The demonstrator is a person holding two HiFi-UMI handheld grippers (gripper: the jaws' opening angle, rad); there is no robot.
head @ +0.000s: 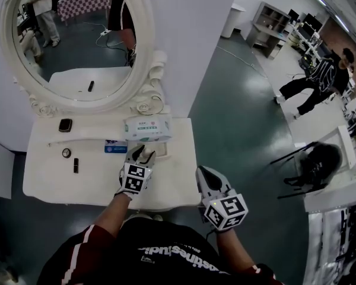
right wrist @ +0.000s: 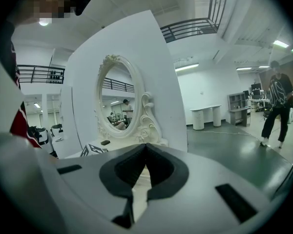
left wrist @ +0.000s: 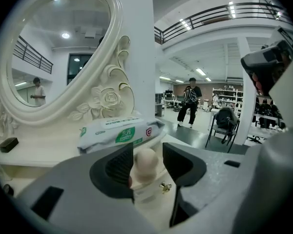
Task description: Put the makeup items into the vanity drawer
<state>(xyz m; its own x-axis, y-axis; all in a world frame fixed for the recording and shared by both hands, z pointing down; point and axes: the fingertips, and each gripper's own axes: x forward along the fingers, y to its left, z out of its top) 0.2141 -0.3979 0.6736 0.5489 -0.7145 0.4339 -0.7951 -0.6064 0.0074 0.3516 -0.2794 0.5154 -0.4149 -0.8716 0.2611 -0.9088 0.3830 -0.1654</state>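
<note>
1. The big oval mirror (head: 77, 34) in its carved white frame stands at the back of the counter (head: 172, 180).
2. A wipes pack (head: 147, 128) lies flat just below the mirror's base.
3. Here's the left gripper (head: 140, 153), low over the counter in front of the pack, its jaws apart on either side of a small white bottle (left wrist: 146, 162) with a rounded beige cap. The bottle stands upright, with a clear gap at the right jaw.
4. The right gripper (right wrist: 146, 147) hangs off the counter's right front corner, jaws together and nothing between them.
5. Over at the left are a dark compact (head: 65, 124), a dark stick (head: 76, 165) and a small round pot (head: 66, 152).
</note>
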